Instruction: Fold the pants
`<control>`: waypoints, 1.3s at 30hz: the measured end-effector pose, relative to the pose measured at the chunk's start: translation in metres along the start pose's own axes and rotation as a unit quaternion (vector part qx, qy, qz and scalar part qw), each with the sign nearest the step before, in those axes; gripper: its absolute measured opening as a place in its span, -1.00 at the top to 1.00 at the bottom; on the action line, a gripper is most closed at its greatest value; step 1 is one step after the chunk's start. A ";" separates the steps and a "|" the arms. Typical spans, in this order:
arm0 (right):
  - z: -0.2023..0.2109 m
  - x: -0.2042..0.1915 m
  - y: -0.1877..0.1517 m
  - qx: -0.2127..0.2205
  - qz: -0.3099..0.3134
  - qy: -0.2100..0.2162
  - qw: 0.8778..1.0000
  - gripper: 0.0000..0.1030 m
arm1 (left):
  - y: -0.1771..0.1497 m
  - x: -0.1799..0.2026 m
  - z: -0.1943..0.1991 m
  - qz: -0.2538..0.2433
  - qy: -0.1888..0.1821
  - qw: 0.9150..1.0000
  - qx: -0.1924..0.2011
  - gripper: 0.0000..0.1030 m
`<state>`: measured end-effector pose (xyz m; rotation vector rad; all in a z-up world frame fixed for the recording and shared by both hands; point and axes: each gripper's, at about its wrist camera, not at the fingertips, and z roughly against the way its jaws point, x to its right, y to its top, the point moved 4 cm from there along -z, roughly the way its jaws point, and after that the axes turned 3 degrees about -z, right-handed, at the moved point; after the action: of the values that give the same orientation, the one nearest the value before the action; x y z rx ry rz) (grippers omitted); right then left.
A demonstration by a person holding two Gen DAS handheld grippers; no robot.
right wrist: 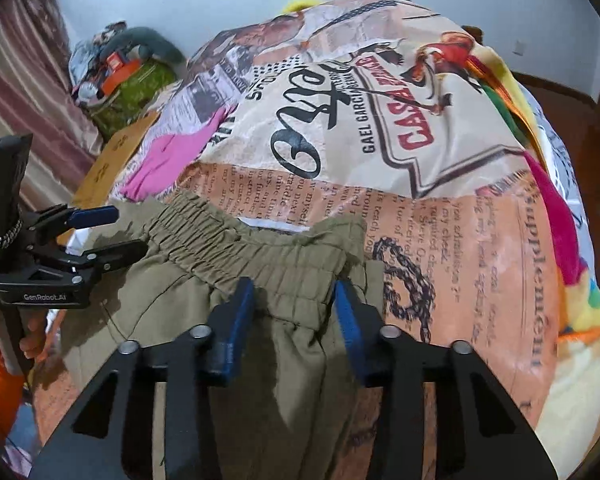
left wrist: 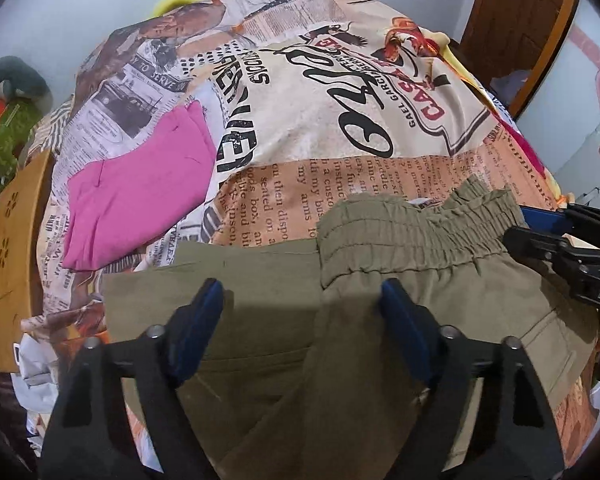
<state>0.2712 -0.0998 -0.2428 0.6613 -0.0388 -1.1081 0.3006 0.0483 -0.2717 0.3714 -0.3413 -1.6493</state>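
Note:
Olive-green pants (left wrist: 380, 300) lie on a bed with a newspaper-print cover (left wrist: 340, 120). Their gathered elastic waistband (left wrist: 420, 224) faces away from me. My left gripper (left wrist: 302, 292) is open, its blue pads straddling the pants just below the waistband's left end. My right gripper (right wrist: 294, 292) is open too, with the waistband's right part (right wrist: 300, 280) bunched between its blue pads. In the right wrist view the left gripper (right wrist: 108, 232) shows at the left, jaws apart over the waistband's left end. The right gripper (left wrist: 540, 232) shows at the right edge of the left wrist view.
A folded pink garment (left wrist: 140, 188) lies on the bed to the far left. A wooden chair (left wrist: 16, 248) stands at the bed's left side. A colourful blanket (right wrist: 560, 240) runs along the right edge. Clutter (right wrist: 120, 72) sits by the far wall.

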 end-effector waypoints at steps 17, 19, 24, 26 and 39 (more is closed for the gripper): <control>0.001 -0.003 0.002 0.001 0.041 -0.042 0.998 0.58 | -0.007 0.003 -0.001 -0.014 0.048 0.999 0.018 -0.47; 0.010 -0.003 0.001 0.004 0.033 -0.043 0.999 0.58 | -0.009 0.005 0.007 -0.019 0.058 0.998 0.024 -0.47; 0.031 -0.006 -0.005 0.015 0.032 -0.049 0.998 0.25 | -0.015 -0.002 0.028 -0.009 0.059 0.998 0.037 -0.47; 0.042 -0.008 -0.008 0.024 0.033 -0.050 0.998 0.16 | -0.017 -0.007 0.036 -0.001 0.062 0.997 0.044 -0.47; 0.043 -0.004 -0.031 0.012 -0.006 -0.033 0.999 -0.22 | -0.044 -0.080 0.057 0.085 0.071 0.993 0.039 -0.69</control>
<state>0.2289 -0.1253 -0.2230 0.6472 -0.1048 -1.1424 0.2442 0.1326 -0.2359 0.5018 -0.3231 -1.4368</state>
